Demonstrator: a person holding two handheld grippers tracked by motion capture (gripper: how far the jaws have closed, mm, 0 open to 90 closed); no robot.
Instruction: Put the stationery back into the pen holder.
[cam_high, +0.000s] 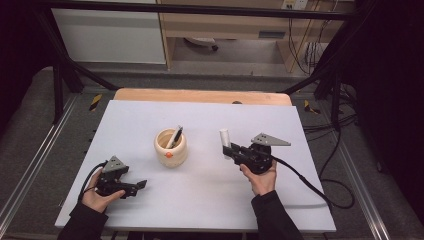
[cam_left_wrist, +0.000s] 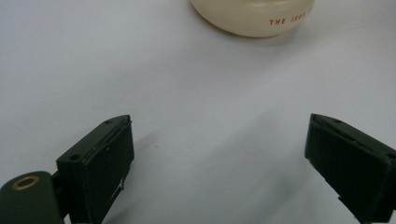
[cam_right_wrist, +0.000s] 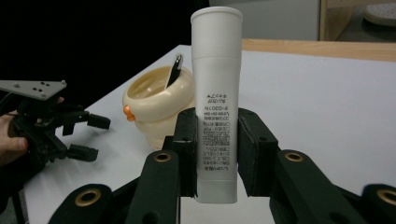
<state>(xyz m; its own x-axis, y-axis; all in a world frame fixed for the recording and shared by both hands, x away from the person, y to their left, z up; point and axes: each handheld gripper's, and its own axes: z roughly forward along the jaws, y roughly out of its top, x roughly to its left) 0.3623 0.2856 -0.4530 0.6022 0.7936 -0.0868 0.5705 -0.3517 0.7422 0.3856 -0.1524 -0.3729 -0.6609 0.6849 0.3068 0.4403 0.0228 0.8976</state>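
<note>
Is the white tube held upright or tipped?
Upright: the white tube stands vertical between the right hand-held gripper jaws, cap end up.

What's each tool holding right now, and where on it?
The right tool clamps the white plastic tube by its lower half, cap end up. The left tool is open over the white tabletop, holding nothing.

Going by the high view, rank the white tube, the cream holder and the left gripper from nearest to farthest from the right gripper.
1. White tube: clamped upright in the right gripper's fingers.
2. Cream holder: mid-table, to its left.
3. Left gripper: farthest, near the front left edge.
</note>
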